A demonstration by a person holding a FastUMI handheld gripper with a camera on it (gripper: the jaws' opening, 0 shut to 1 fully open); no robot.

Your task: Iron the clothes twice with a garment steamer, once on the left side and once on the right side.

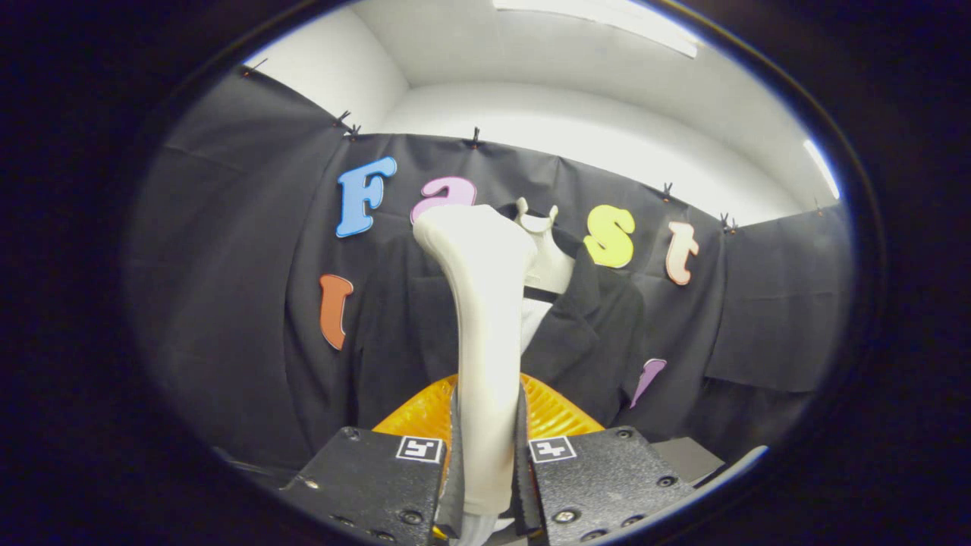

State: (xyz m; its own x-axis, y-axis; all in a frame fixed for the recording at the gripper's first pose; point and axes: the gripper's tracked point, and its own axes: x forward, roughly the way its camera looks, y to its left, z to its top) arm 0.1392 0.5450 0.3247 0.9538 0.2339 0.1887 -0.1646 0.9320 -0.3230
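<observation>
Before dark jacket (599, 318), hand-held gripper (485, 462) clamping smooth steamer (482, 318)

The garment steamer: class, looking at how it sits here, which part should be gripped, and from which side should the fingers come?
Grip the garment steamer by its narrow white handle, low down, fingers closing from left and right. The handle is slim and tall, while the head widens above. The hand-held gripper is shut on it this way, pointing it at the dark jacket.

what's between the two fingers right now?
Gripper view: the white steamer handle stands between the gripper fingers, both pressing it; dark jacket beyond.
</observation>
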